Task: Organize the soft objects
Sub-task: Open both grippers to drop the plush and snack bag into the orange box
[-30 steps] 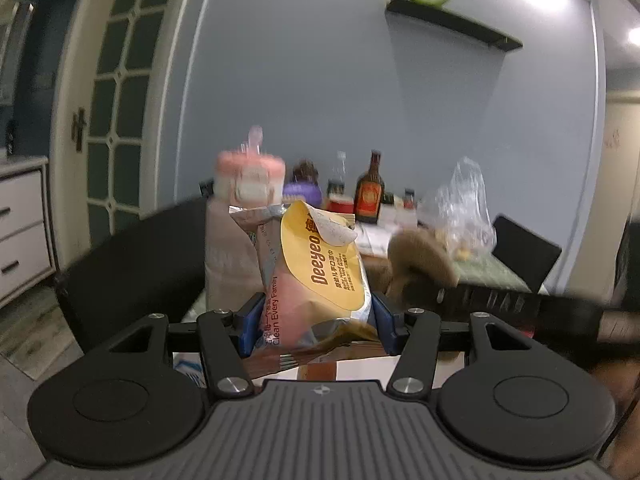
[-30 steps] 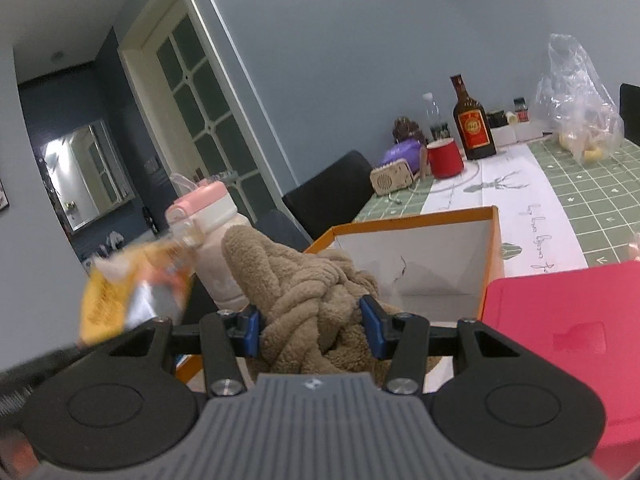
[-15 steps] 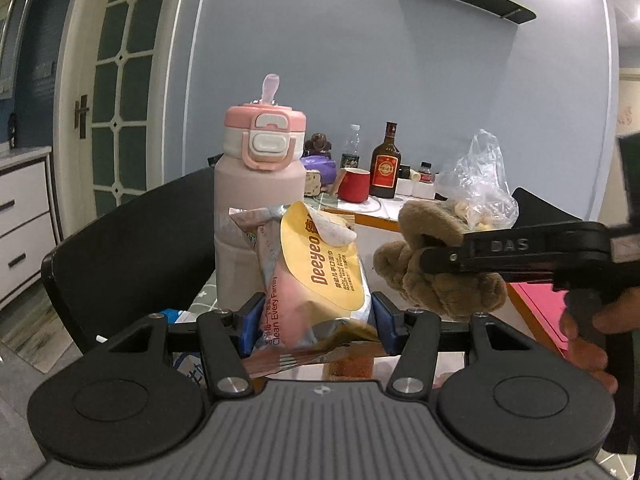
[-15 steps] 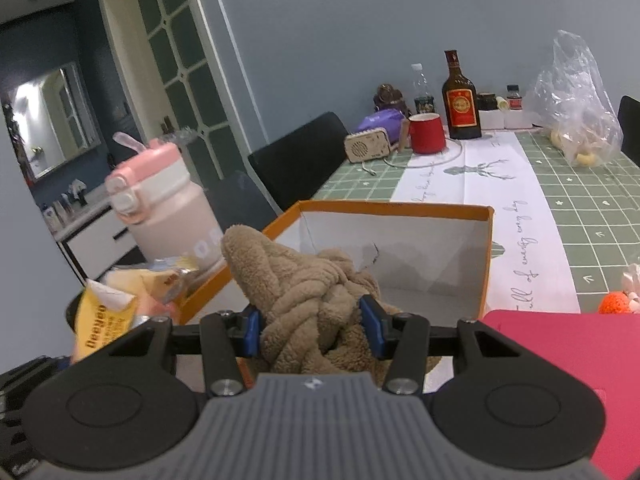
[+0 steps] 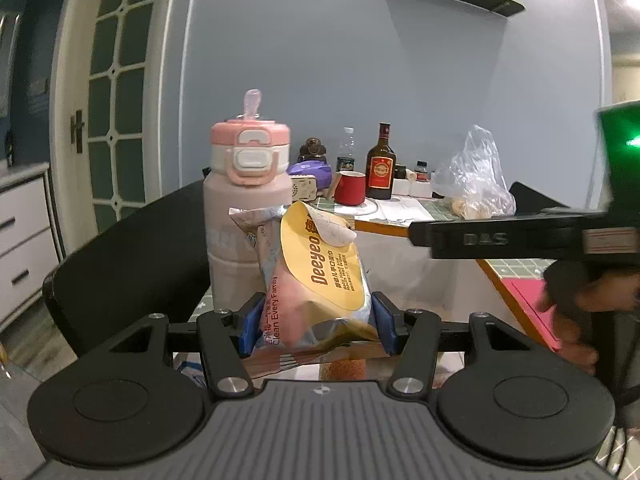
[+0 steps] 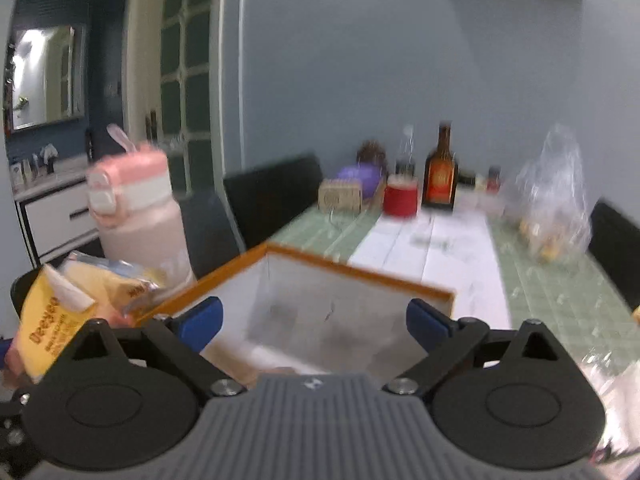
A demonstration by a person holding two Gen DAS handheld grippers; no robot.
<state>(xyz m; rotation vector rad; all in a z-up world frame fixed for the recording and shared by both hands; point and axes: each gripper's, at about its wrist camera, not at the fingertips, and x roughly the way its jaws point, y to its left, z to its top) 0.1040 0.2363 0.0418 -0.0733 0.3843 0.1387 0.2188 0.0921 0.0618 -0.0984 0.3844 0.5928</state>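
Note:
My left gripper (image 5: 316, 320) is shut on a yellow and pink pack of wet wipes (image 5: 316, 276), held upright above the near corner of an orange-rimmed white box (image 5: 490, 276). In the right wrist view, my right gripper (image 6: 314, 320) hangs over the same box (image 6: 360, 270); its jaws are opening wide with nothing between them. The wipes pack (image 6: 48, 320) shows at its lower left. A small brown fuzzy patch (image 5: 344, 368), probably the plush toy, shows low under the pack. One of the right gripper's fingers (image 5: 492, 239) reaches in from the right, held by a hand (image 5: 576, 320).
A pink bottle (image 5: 248, 200) stands just left of the box. A red lid (image 5: 528, 308) lies to its right. Farther along the green table (image 6: 560, 304) are a red mug (image 6: 400, 200), a brown bottle (image 6: 440, 180) and a plastic bag (image 6: 556, 200). Black chairs stand on the left.
The right gripper has opened and the brown plush toy has left its jaws, dropping out of sight. The left gripper keeps its hold on the wipes pack.

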